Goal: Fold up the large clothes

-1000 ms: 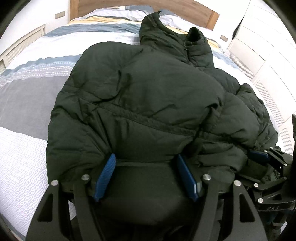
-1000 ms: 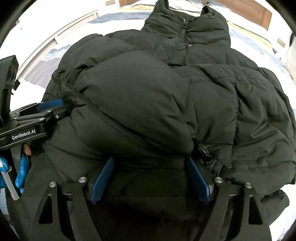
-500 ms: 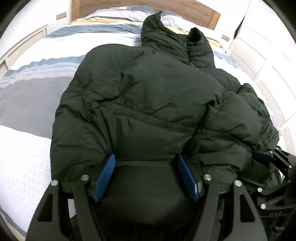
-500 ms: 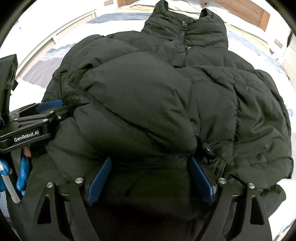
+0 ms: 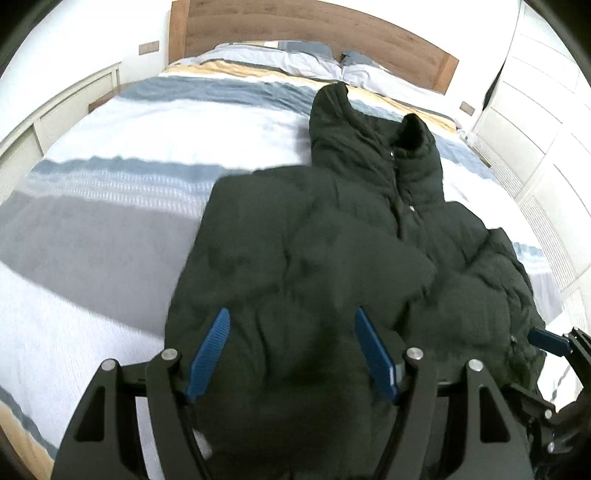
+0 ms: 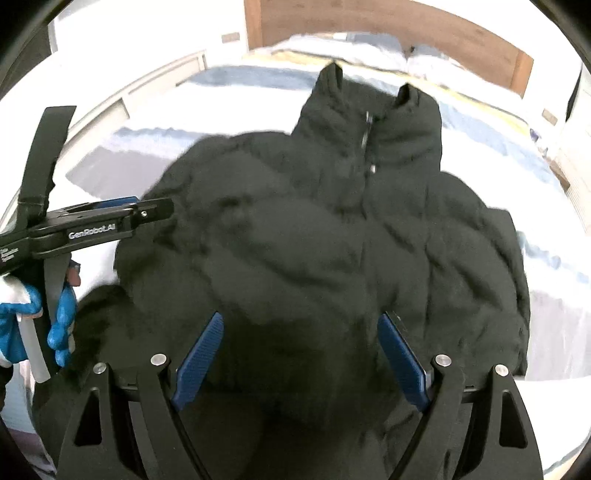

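Striped bedding [image 5: 155, 122] covers one bed with a wooden headboard [image 5: 317, 33] and two pillows. One black puffer jacket [image 5: 332, 258] lies on it, collar toward the headboard. Two grippers work its near hem: left gripper [image 5: 291, 350] and right gripper [image 6: 301, 354] each clamp a thick fold of jacket between widely spread jaws.

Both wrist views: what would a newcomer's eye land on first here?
A bulky black puffer jacket dominates, sprawled on a bed with striped bedding, collar toward the wooden headboard. Each pair of tongs, left tongs and right tongs, has its blue pads pressed on a thick bunch of the jacket's near edge. In the right wrist view, a blue-gloved hand carries the left tool at the picture's left edge.
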`<state>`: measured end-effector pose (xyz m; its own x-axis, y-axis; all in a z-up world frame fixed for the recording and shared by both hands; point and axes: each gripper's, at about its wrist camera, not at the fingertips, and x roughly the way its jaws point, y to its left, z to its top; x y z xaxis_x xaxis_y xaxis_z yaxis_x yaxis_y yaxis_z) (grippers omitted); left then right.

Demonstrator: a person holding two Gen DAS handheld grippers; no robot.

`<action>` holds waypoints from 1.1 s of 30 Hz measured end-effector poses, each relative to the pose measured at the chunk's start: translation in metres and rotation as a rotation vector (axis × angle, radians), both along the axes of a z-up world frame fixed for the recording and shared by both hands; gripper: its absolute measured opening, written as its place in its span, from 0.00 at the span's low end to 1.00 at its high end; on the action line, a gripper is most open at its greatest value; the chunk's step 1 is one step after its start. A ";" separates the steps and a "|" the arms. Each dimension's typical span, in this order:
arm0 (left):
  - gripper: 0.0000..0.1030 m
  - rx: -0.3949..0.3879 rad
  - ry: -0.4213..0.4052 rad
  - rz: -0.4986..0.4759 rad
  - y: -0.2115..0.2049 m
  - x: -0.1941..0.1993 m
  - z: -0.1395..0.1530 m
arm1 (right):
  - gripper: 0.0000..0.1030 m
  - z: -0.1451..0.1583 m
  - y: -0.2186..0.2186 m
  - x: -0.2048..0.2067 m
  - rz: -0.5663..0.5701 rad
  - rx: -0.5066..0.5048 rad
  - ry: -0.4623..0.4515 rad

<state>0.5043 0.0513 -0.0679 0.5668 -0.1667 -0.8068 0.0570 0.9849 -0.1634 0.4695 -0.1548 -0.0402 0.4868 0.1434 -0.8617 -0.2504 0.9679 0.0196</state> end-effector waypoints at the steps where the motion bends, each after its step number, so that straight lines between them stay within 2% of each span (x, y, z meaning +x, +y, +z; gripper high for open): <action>1: 0.67 0.018 -0.001 -0.004 -0.003 0.008 -0.001 | 0.82 -0.002 0.002 0.007 0.004 -0.005 -0.005; 4: 0.67 0.048 0.026 -0.011 -0.013 0.028 -0.016 | 0.82 -0.016 0.009 0.026 0.027 -0.028 -0.007; 6: 0.67 0.060 0.059 -0.007 -0.017 0.038 -0.032 | 0.82 -0.033 0.009 0.036 0.028 -0.037 0.026; 10: 0.70 0.066 0.071 -0.005 -0.019 0.034 -0.054 | 0.82 -0.057 -0.002 0.043 0.017 -0.007 0.073; 13: 0.71 0.069 0.075 -0.009 -0.020 0.030 -0.063 | 0.82 -0.064 -0.006 0.039 0.036 0.000 0.079; 24: 0.72 0.099 0.090 -0.002 -0.017 0.003 -0.063 | 0.82 -0.059 -0.008 0.026 0.065 -0.017 0.090; 33: 0.77 0.108 0.096 0.005 -0.013 -0.012 -0.061 | 0.82 -0.056 -0.040 0.009 0.034 0.045 0.150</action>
<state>0.4918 0.0378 -0.1293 0.4866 -0.0736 -0.8705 0.0413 0.9973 -0.0613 0.4786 -0.1947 -0.0963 0.3470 0.1980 -0.9167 -0.2739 0.9562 0.1029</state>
